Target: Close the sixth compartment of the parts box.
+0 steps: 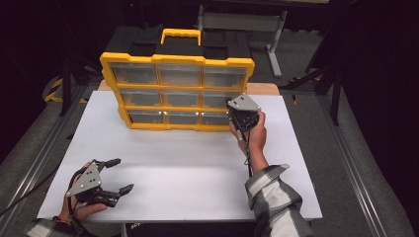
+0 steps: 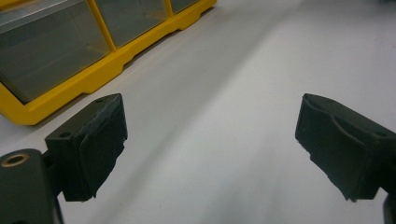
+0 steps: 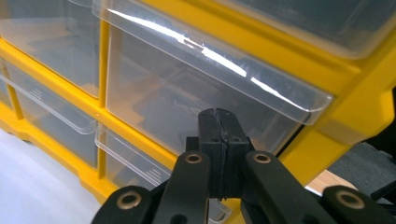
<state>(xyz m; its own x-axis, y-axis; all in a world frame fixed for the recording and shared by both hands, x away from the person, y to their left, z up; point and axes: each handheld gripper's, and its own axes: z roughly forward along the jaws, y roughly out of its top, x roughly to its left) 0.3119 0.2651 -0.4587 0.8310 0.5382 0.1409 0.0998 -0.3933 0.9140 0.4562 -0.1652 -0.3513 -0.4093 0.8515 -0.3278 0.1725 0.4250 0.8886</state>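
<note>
On the white surface (image 1: 197,173) we see our left gripper (image 1: 118,175) spread wide, while our right gripper (image 1: 237,106), jaws pressed together, partly hides the yellow organizer's (image 1: 178,60) drawers.

Yellow drawer cabinet (image 1: 177,92) blocked table's (image 1: 188,168) far side; wide bare surface lay open before it, toward near edge.

Organizer: I saw a yellow-framed drawer cabinet (image 1: 178,91) with a yellow handle on a black top, standing upright in the upper middle of the high view.
Drawers: nine clear plastic drawers (image 1: 180,75), three rows of three, all looked pushed in.
Contents: I couldn't make them out.
</note>
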